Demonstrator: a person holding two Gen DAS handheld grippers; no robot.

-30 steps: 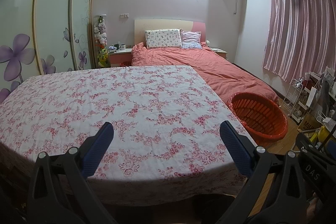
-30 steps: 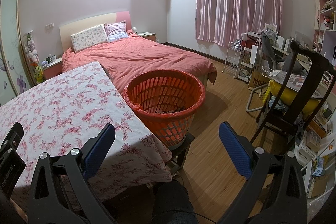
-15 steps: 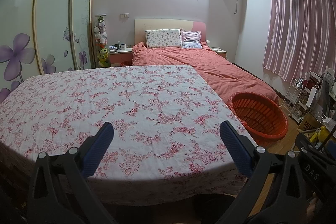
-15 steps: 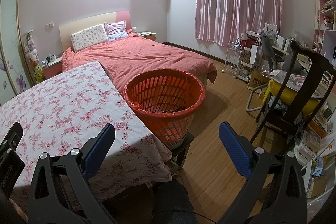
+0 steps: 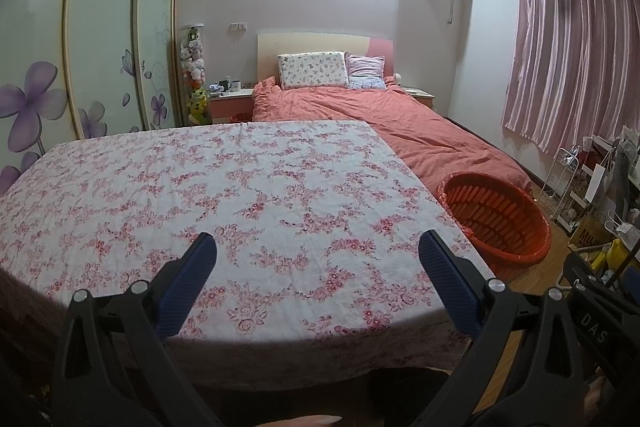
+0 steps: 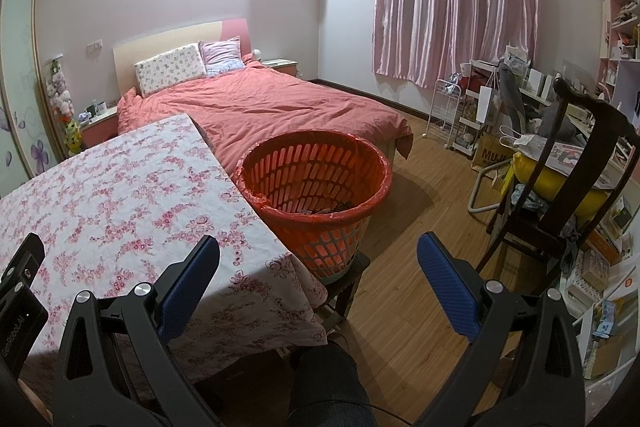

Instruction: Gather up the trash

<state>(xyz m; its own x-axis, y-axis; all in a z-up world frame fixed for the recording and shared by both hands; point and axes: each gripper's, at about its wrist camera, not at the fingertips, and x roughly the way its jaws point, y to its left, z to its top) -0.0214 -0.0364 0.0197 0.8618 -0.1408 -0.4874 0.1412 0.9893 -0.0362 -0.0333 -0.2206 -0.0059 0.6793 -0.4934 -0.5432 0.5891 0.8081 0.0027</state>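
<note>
An orange slotted basket (image 6: 316, 183) lined with a red bag stands on a dark stool by the table's right edge; it also shows in the left wrist view (image 5: 496, 219). A few dark and pale scraps lie at its bottom. My left gripper (image 5: 318, 267) is open and empty above the near edge of the floral tablecloth (image 5: 224, 195). My right gripper (image 6: 318, 267) is open and empty, held in front of the basket over the table's corner. No loose trash shows on the tablecloth (image 6: 120, 195).
A bed with a salmon cover (image 6: 264, 107) lies behind the table. A dark wooden chair (image 6: 560, 187) with a yellow cushion and cluttered shelves (image 6: 480, 115) stand at the right on the wooden floor. A wardrobe with purple flowers (image 5: 80, 47) is at the left.
The left view has shifted slightly, so the basket sits a little lower and further right. The right gripper is nearly still. Both stay open.
</note>
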